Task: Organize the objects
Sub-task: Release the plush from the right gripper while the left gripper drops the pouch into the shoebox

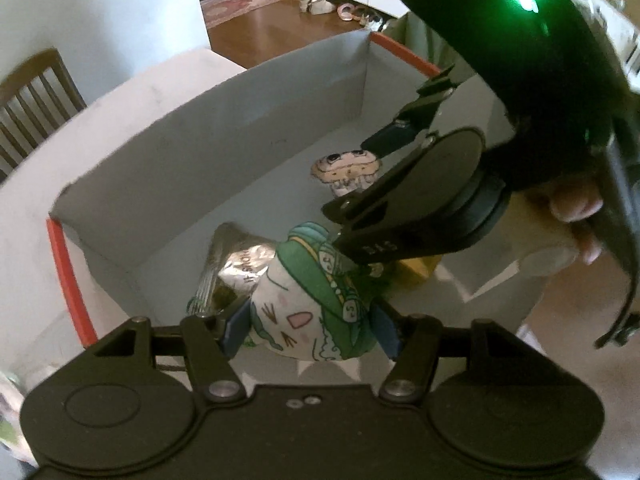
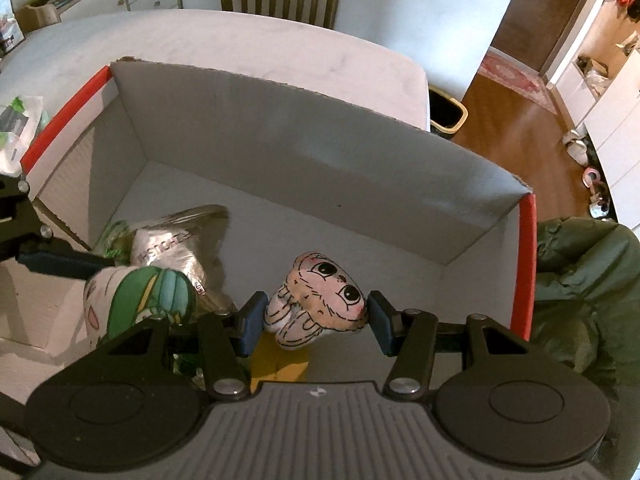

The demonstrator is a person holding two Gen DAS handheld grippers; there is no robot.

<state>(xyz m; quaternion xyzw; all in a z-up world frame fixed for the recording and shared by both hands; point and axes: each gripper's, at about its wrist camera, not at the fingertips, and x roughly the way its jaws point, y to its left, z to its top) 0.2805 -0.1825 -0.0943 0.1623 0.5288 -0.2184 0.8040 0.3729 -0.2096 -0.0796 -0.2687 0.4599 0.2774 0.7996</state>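
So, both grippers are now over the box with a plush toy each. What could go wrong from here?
1. The left gripper and right gripper work close together over the cardboard box; they might collide.
2. The green plush hangs above the silver foil bag, so it could land on the bag, not on the floor of the box.
3. The pink plush sits near the box's near edge and might catch there.

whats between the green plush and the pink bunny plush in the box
Bare grey box floor separates the green plush from the bunny plush; the silver snack bag lies behind the green one. The right wrist view shows it.
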